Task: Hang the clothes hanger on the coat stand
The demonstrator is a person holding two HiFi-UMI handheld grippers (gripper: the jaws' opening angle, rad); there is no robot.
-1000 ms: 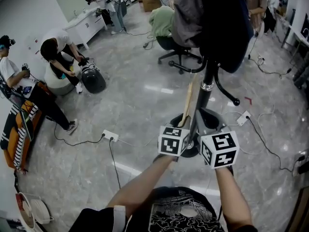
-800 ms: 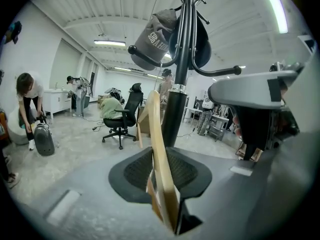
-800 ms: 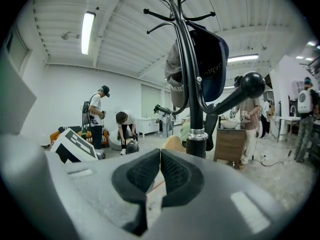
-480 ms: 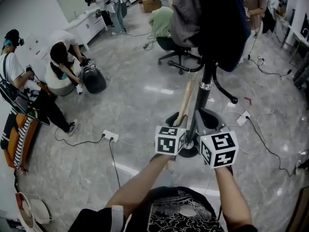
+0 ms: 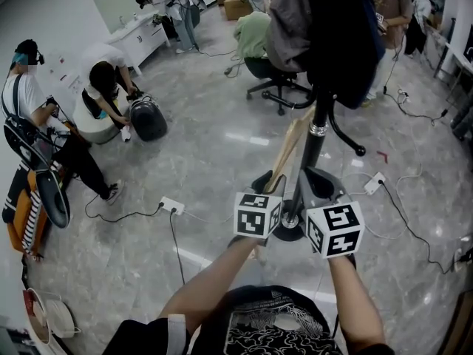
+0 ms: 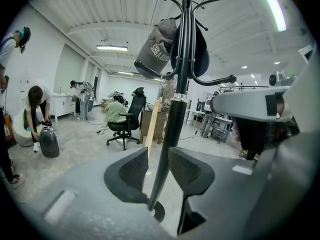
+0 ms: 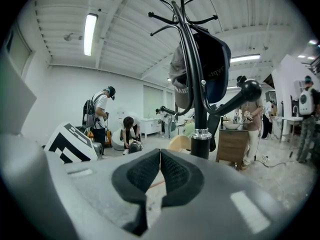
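Observation:
The black coat stand (image 5: pixel 319 120) rises just ahead of me, its round base (image 5: pixel 290 228) on the floor between my grippers. Grey and dark garments (image 5: pixel 336 32) hang from its upper arms. A pale wooden clothes hanger (image 5: pixel 286 152) slants up beside the pole, held from below by my left gripper (image 5: pixel 267 181). In the left gripper view the hanger (image 6: pixel 151 129) shows edge-on against the left pad, and the left gripper (image 6: pixel 159 159) frames the pole (image 6: pixel 172 129) behind it. My right gripper (image 5: pixel 319 180) sits right of the pole; in the right gripper view, the right gripper (image 7: pixel 160 164) holds nothing, pads touching.
Power strips (image 5: pixel 169 206) (image 5: pixel 372 180) and cables trail over the grey floor. An office chair (image 5: pixel 275 87) with a seated person stands behind the stand. At the left, one person (image 5: pixel 103 91) crouches by a dark bag (image 5: pixel 148 118) and another (image 5: pixel 29 117) stands.
My left gripper and the hanger have drifted slightly left and down. The standing person at the far left has stepped further into view. The right gripper has barely moved.

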